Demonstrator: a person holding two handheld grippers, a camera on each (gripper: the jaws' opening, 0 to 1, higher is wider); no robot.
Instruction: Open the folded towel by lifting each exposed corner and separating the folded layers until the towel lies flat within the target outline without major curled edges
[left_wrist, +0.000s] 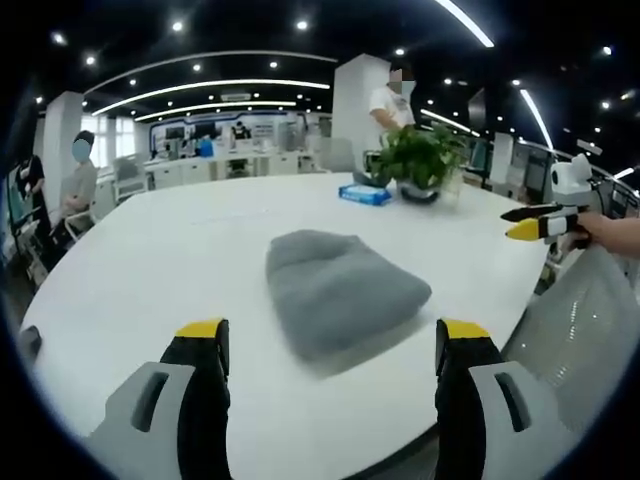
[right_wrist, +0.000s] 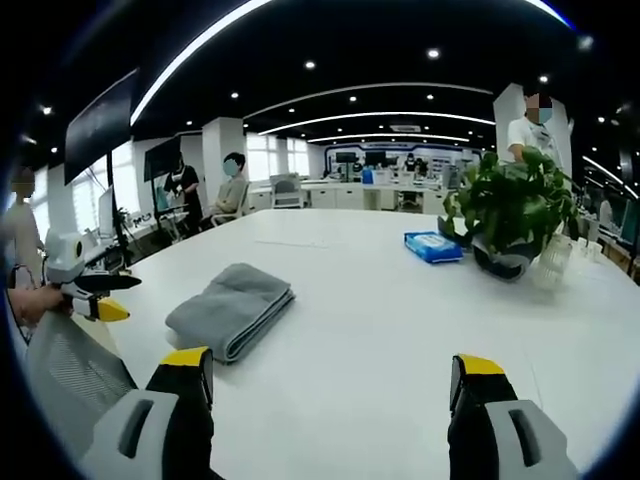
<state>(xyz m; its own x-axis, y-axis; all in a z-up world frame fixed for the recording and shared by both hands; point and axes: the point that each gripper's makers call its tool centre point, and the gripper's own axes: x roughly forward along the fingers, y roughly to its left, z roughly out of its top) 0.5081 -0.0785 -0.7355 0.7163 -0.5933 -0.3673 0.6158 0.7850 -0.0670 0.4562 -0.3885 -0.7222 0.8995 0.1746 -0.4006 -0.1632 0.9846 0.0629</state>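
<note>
Grey folded terry towel (left_wrist: 338, 290) lies dead ahead of the left gripper (left_wrist: 332, 345), nearer than the right gripper (right_wrist: 330, 372); both stand apart, empty.

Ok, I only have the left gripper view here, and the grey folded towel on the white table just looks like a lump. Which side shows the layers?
Observer: In the right gripper view, the grey folded towel shows stacked layer edges along the side nearest the right gripper.
Operator: Is that gripper open?
Observer: Yes. Its jaws stand wide apart over the white table, short of the towel.
Operator: Anything near the plant I might miss?
Observer: A clear glass vessel stands beside the potted green plant.
</note>
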